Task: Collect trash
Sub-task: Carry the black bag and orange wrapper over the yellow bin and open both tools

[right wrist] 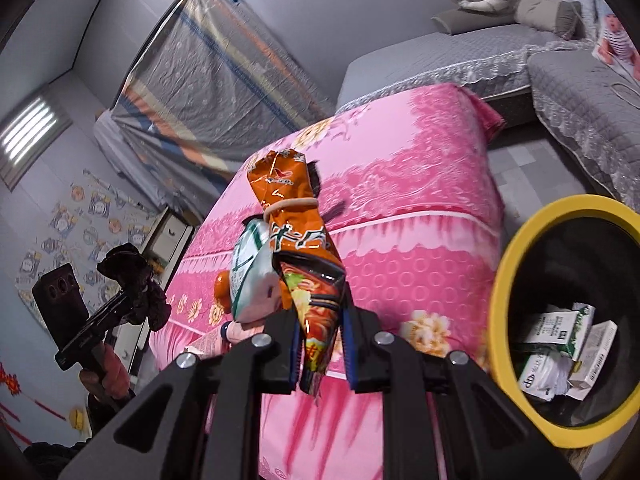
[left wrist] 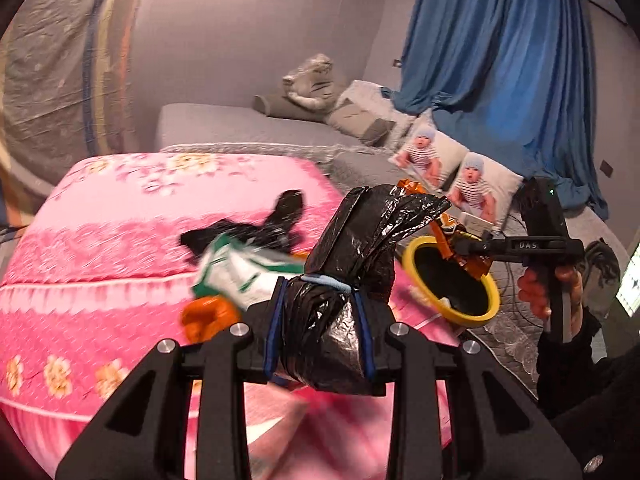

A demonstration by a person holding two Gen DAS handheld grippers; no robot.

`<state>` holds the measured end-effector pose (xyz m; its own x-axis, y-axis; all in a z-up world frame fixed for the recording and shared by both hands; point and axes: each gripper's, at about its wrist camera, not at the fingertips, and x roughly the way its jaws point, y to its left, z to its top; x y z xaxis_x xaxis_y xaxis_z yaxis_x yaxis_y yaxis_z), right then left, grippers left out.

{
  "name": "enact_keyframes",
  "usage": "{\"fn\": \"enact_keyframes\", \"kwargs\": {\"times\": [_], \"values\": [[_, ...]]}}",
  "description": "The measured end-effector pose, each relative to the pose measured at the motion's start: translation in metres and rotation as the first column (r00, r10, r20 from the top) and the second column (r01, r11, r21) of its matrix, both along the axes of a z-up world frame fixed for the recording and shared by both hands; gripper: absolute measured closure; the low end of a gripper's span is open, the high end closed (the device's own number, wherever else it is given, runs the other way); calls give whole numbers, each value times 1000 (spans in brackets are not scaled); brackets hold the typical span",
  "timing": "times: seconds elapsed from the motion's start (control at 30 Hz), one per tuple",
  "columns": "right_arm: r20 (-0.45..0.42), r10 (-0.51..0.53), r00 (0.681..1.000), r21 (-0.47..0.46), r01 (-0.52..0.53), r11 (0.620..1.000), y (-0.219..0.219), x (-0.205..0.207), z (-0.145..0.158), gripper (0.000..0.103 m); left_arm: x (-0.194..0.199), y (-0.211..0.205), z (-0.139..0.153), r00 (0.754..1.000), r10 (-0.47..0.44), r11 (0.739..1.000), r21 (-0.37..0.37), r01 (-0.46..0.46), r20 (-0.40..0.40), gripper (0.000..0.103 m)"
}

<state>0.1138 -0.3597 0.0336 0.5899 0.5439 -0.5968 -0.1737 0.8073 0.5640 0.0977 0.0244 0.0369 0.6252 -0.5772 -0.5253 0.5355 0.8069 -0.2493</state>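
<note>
My left gripper (left wrist: pixel 320 332) is shut on a black plastic bag (left wrist: pixel 352 264) bound with a blue band, held above the pink bed. My right gripper (right wrist: pixel 322 350) is shut on an orange noodle packet (right wrist: pixel 298 240) with a rubber band round it; in the left wrist view the right gripper (left wrist: pixel 468 252) holds it over the yellow-rimmed black bin (left wrist: pixel 452 280). The bin (right wrist: pixel 500 280) holds several white and green cartons (right wrist: pixel 560 344). A white-green wrapper (left wrist: pixel 240 268) (right wrist: pixel 252 276), an orange item (left wrist: pixel 204 316) and another black bag (left wrist: pixel 276 224) lie on the bed.
The pink floral bedspread (left wrist: pixel 120 240) covers the bed. A grey sofa with cushions (left wrist: pixel 248 128), two baby-print pillows (left wrist: pixel 452 168) and blue curtains (left wrist: pixel 500 60) stand behind. A plastic-wrapped mattress (right wrist: pixel 208 60) leans on the wall. A drawer unit (right wrist: pixel 168 236) stands left of the bed.
</note>
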Motion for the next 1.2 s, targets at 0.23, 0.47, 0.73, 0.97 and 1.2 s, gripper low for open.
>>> {"fn": "enact_keyframes", "kwargs": {"times": [0.23,0.47,0.73,0.97,1.2], "values": [[33,-109,993,17,109,994,-43,-22,6,88,18,-61,7,996,-88,996,4,88,1,74],[52,-257,965,11,257,966,-94,-45,5,88,36,-128,10,986,-167,986,10,167,1,74],[68,-402,913,-24,404,914,-134,-64,0,88,53,-203,14,970,-242,970,-6,242,1,74],[44,-465,884,-26,466,884,-158,-71,-15,88,62,-258,3,956,-292,956,0,292,-21,74],[8,-501,866,-31,501,865,-175,-68,-33,88,77,-301,-20,950,-302,953,-1,303,-82,74]]}}
